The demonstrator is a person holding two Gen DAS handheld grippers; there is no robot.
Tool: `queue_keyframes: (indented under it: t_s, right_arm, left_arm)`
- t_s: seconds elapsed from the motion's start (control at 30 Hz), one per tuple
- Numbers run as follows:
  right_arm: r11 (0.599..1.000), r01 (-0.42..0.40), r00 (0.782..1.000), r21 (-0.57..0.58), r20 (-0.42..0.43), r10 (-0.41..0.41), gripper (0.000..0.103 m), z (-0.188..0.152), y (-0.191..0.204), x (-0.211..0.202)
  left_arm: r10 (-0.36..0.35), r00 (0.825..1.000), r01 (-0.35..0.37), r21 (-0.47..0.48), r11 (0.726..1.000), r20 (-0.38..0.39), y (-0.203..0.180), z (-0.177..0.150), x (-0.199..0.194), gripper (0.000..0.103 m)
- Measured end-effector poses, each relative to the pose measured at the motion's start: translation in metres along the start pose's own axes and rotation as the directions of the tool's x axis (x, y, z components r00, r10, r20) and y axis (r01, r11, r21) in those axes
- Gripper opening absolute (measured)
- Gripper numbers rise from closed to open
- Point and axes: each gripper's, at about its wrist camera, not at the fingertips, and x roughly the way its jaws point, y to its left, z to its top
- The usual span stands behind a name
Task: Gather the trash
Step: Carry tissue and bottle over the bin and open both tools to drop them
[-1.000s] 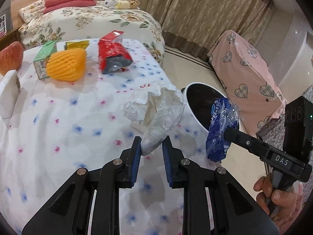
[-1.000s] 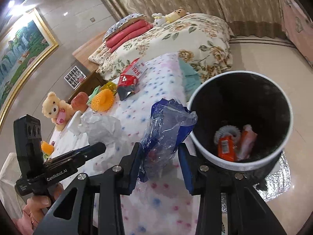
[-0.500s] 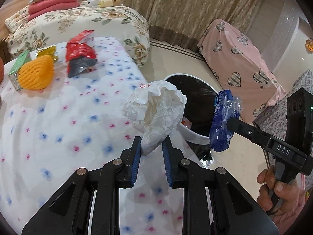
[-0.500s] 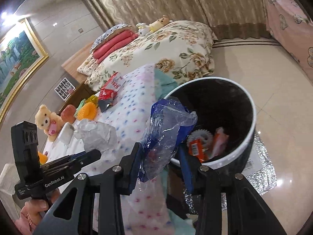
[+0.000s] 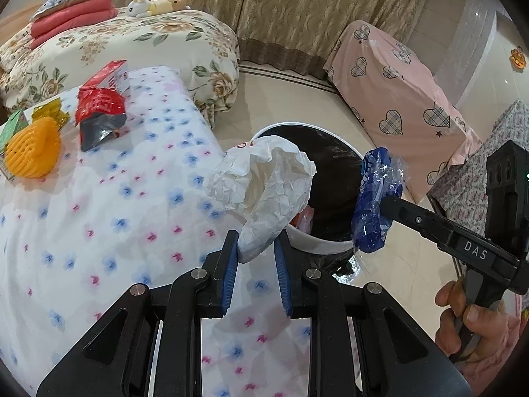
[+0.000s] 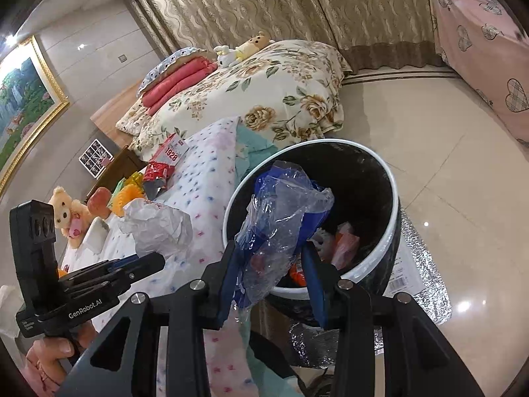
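Observation:
My left gripper [image 5: 255,241] is shut on a crumpled white paper [image 5: 264,185], held above the edge of the flower-print tablecloth [image 5: 99,215] beside the bin. My right gripper [image 6: 271,251] is shut on a blue and clear plastic wrapper [image 6: 281,211], which hangs over the near rim of the black bin with a white rim [image 6: 393,211]. Several wrappers lie in the bin's bottom. In the left wrist view the blue wrapper [image 5: 377,198] sits at the bin's right side [image 5: 317,241]. The right wrist view shows the white paper [image 6: 158,228] at the left.
A red snack bag [image 5: 99,109], an orange foam net [image 5: 33,149] and a green box lie on the table's far side. Behind stands a bed with a floral quilt [image 5: 132,43]. A pink heart-print cover [image 5: 396,99] is at the right. Silver foil [image 6: 423,284] lies under the bin.
Both grippers have carried their loads from over the table toward the bin. The blue wrapper now hangs over the bin's opening, and the white paper has reached the table's edge.

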Motion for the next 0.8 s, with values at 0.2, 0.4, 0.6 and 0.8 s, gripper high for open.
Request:
queue_keyframes:
  t_s: [0.2,0.4,0.6,0.8]
  right_arm:
    - [1.000,0.013,1.000,0.007,0.006,-0.014,0.039,0.004,-0.007,-0.001]
    - [0.999,0.031,1.000,0.009,0.003,-0.031,0.039,0.009,-0.012,0.004]
    - [0.999,0.052,0.999,0.000,0.004,-0.052,0.040,0.016,-0.016,0.010]
    - [0.998,0.064,0.998,0.004,0.001,-0.064,0.041,0.025,-0.024,0.015]
  left_arm:
    - [-0.003,1.000,0.003,0.014,1.000,-0.007,-0.005,0.005,0.006,0.021]
    - [-0.004,1.000,0.004,0.034,0.999,-0.012,-0.012,0.012,0.013,0.021]
    - [-0.019,0.999,0.020,0.038,0.999,-0.030,-0.018,0.024,0.028,0.021]
    - [-0.020,0.998,0.023,0.051,0.998,-0.056,-0.025,0.033,0.044,0.021]
